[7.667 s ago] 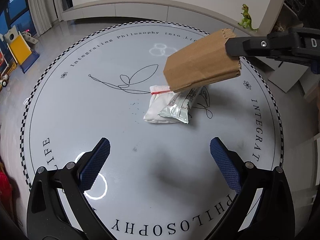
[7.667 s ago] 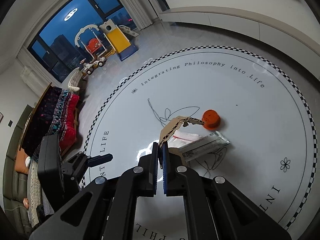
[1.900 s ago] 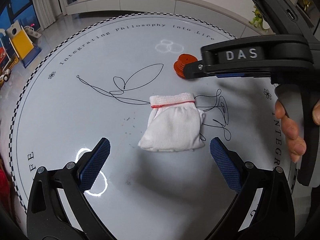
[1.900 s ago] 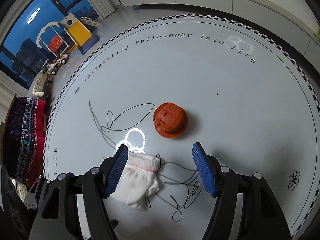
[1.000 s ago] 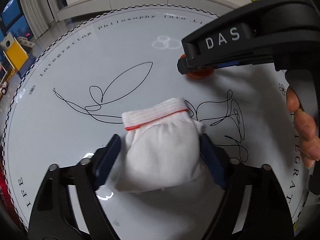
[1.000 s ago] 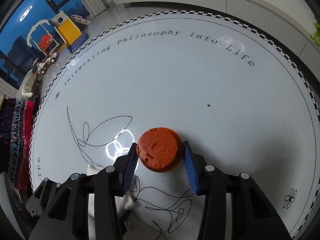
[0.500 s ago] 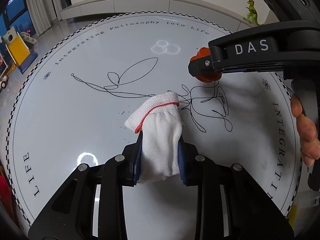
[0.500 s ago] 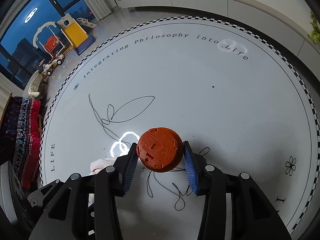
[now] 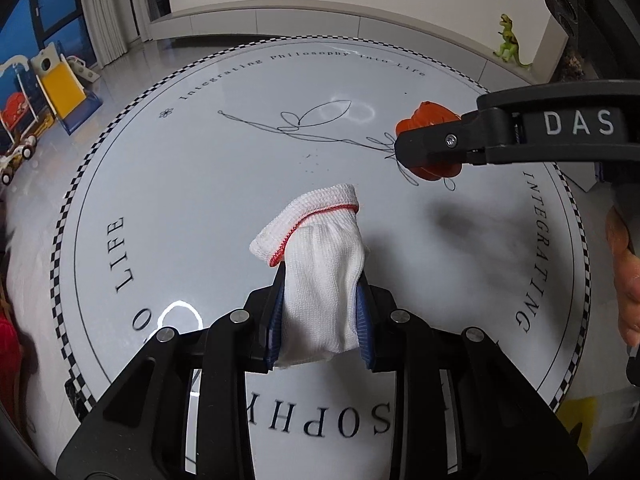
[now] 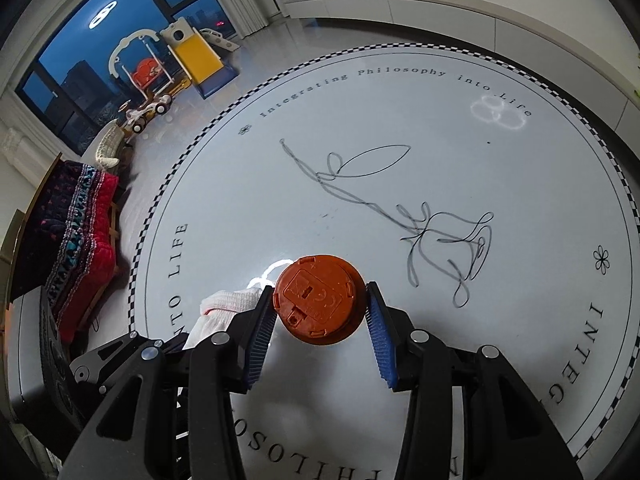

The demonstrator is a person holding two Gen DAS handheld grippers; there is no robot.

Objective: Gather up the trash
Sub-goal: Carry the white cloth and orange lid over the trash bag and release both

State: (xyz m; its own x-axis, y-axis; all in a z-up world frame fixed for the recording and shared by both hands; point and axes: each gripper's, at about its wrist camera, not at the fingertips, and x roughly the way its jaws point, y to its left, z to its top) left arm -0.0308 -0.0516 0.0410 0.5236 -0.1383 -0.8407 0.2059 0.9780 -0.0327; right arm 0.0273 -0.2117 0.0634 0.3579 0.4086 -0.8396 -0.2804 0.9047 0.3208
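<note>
Glove [image 9: 320,276], white knit with a red-stitched cuff, sits in the left wrist view clamped between the blue fingers [image 9: 277,320] of the left gripper [image 9: 320,320], its cuff flopping forward above the round white counter [image 9: 208,200]. The counter has a checkered rim, black lettering around its edge and a thin black line drawing near its middle. Beyond its far rim run a pale floor and a low white ledge with a green toy dinosaur [image 9: 509,46]; a yellow toy slide [image 9: 60,88] stands at the left by dark windows. The counter top shows bare between the glove and the far rim. At upper right the right gripper [image 9: 432,148] reaches in from the side, an orange cap [image 9: 430,114] showing around its tip, well apart from the glove.

From the right wrist view, the orange cap [image 10: 320,300] is pinched between the right gripper's [image 10: 320,320] two blue fingers [image 10: 380,344], its flat face turned toward the camera. The white counter [image 10: 400,408] spreads wide ahead and to the right. Just left of the fingers the glove [image 10: 226,306] and the black left gripper [image 10: 172,350] show. A red patterned cushion [image 10: 80,236] and the toy slide [image 10: 196,56] lie past the left rim.
</note>
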